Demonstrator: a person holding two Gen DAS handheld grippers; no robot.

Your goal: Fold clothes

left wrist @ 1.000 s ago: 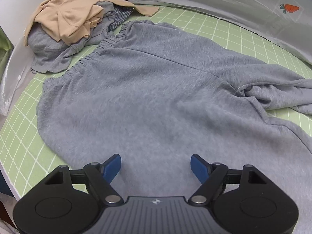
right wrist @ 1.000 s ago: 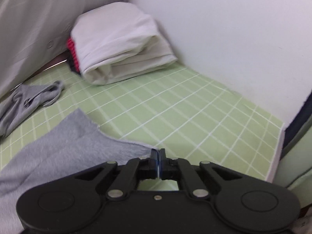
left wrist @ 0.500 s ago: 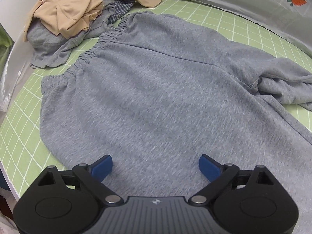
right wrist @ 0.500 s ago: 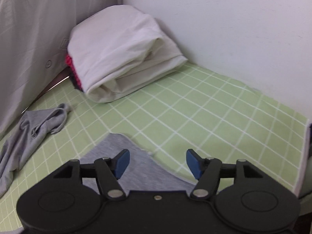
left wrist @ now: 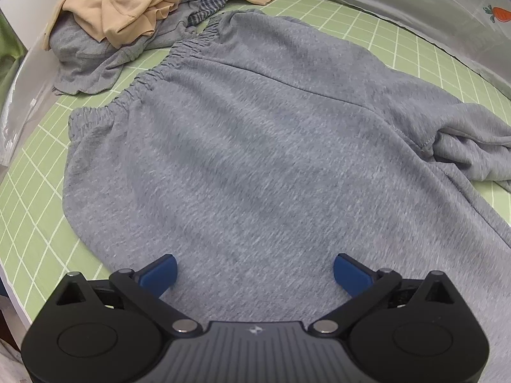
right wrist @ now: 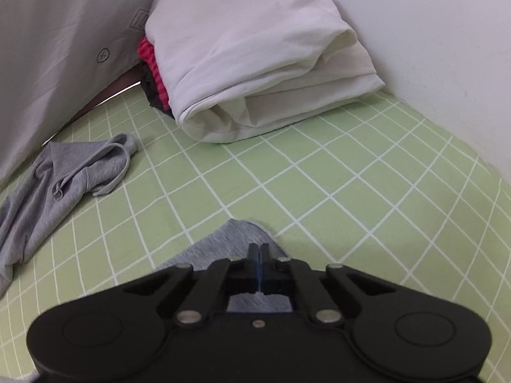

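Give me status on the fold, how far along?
Done: white folded stack sits by the wall. In hand: right gripper is shut at a leg hem of the grey sweatpants, which lie spread flat; left gripper open above them. Left: folding them, then the crumpled pile.

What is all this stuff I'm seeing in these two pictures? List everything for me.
grey sweatpants: one, grey, spread flat on the mat, elastic waistband toward the far left; one leg bunched at the left of the right view
clothes pile: one heap, beige on top of grey and blue check, far left corner
white folded bundle: one, white, in the far corner against the wall
red striped garment: one, red and dark, tucked behind the white bundle
mat: one, light green with white grid, under everything
grey cover: one, pale grey with a carrot print, along the back edge
left gripper: black with blue pads, open above the sweatpants
right gripper: black, shut on a grey fabric corner
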